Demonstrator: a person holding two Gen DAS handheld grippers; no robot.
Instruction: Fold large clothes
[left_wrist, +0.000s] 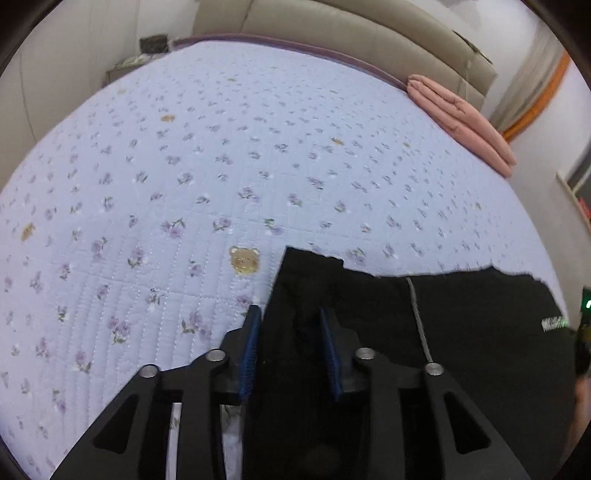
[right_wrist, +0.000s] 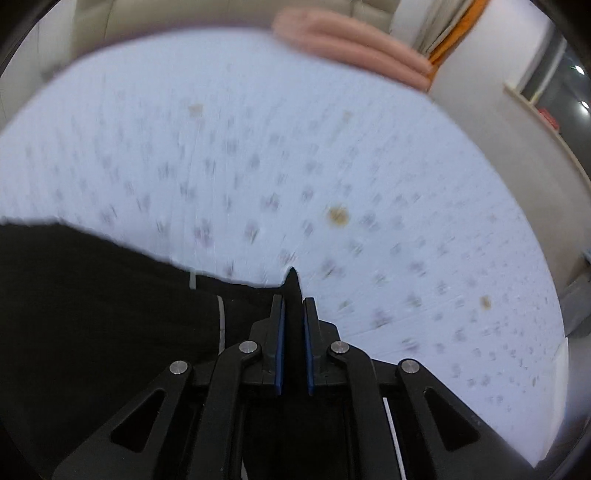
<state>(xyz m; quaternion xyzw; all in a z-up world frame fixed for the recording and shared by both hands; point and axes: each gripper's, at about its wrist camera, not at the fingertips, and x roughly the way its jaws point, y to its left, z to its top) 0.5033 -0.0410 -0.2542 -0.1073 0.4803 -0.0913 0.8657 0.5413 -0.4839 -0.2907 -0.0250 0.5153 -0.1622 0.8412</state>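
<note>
Two grippers share one black garment (left_wrist: 424, 332) at six o'clock on the floral bed (left_wrist: 221, 166): the left gripper (left_wrist: 290, 325), jaws parted around an edge, seems not yet clamped, while the right gripper (right_wrist: 292, 314) pinches a corner, probably to lift it square for folding.

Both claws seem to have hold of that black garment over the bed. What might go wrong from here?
Two likely slips. The left gripper has its jaws fairly wide around the black garment, so the cloth may slide out. The right gripper pinches only a narrow corner peak, which could pull free. The right view is also motion-blurred, so a quick swing might drag the fold crooked across the quilt.
</note>
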